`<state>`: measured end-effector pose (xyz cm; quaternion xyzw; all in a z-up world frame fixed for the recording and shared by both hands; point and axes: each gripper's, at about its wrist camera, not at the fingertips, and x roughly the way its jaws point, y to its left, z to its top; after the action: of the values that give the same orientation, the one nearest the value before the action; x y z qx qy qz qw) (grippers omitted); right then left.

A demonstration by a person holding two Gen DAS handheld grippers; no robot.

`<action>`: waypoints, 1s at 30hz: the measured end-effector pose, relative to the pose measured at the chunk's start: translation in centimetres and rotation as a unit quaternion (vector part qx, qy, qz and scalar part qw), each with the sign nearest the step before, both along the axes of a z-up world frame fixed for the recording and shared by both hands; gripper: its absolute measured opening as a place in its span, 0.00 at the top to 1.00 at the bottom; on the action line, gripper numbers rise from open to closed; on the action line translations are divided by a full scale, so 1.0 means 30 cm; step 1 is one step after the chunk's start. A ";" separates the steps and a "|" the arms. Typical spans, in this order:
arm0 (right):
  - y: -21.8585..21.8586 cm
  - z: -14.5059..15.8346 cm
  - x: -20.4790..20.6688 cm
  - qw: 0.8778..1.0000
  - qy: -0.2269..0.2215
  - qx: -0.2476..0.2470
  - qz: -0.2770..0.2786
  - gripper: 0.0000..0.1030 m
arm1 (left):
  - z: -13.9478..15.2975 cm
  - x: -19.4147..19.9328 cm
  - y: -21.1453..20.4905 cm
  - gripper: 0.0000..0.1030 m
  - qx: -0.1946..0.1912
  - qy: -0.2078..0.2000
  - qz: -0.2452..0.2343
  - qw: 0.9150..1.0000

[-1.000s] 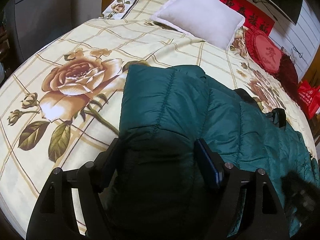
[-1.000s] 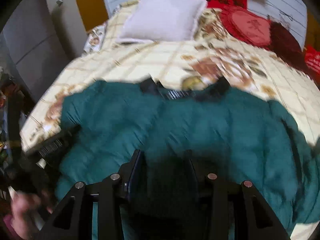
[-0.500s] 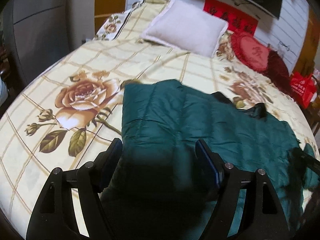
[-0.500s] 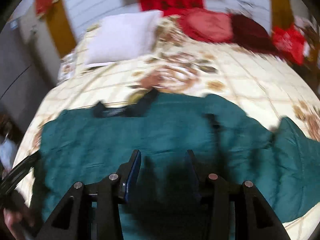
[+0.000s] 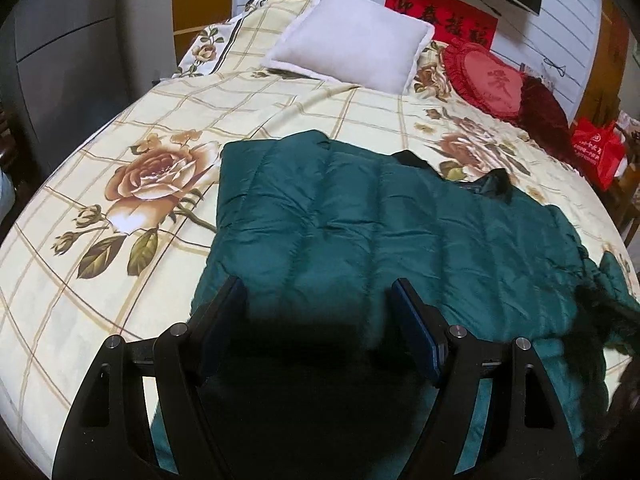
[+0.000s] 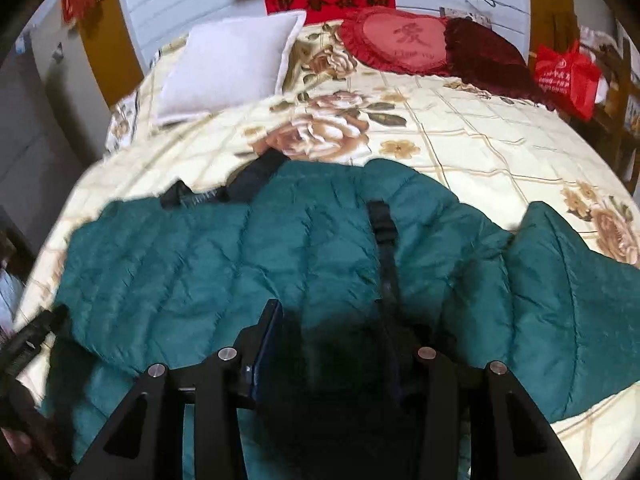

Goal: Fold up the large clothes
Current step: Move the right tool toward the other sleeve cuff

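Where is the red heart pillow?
The heart pillow lies at the head of the bed, right of the white pillow, touching a dark red cushion.

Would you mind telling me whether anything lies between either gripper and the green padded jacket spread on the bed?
Nothing visible does. The left gripper and the right gripper both hang directly over the green jacket, with only its quilted fabric below them. The white pillow and red heart cushion sit far back, clear of the jacket.
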<state>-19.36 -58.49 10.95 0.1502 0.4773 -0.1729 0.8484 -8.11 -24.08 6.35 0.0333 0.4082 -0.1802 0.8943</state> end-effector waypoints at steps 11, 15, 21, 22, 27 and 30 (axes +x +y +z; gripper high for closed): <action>0.044 0.096 -0.160 0.999 -0.047 0.014 0.005 0.36 | 0.079 -0.148 -0.014 0.26 -0.004 -0.016 -0.026 1.000; 0.069 0.129 -0.226 0.998 -0.061 0.014 0.010 0.36 | 0.102 -0.187 -0.015 0.26 -0.016 -0.013 -0.031 0.999; 0.027 0.178 -0.313 0.997 -0.080 0.015 -0.015 0.36 | 0.108 -0.231 0.007 0.26 -0.030 0.006 -0.035 0.999; 0.016 0.184 -0.324 0.997 -0.081 0.010 -0.019 0.36 | 0.105 -0.236 0.011 0.26 -0.033 0.009 -0.033 0.999; -0.071 0.203 -0.390 0.996 -0.071 -0.026 -0.052 0.36 | 0.095 -0.256 0.015 0.26 -0.043 0.018 -0.029 0.999; -0.140 0.211 -0.424 0.994 -0.068 -0.037 -0.075 0.36 | 0.099 -0.264 0.009 0.26 -0.049 0.022 -0.032 0.998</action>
<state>-32.08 -62.69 17.28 0.1654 0.3992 -0.2434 0.8683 -16.02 -23.82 9.30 -0.0016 0.4170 -0.2294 0.8795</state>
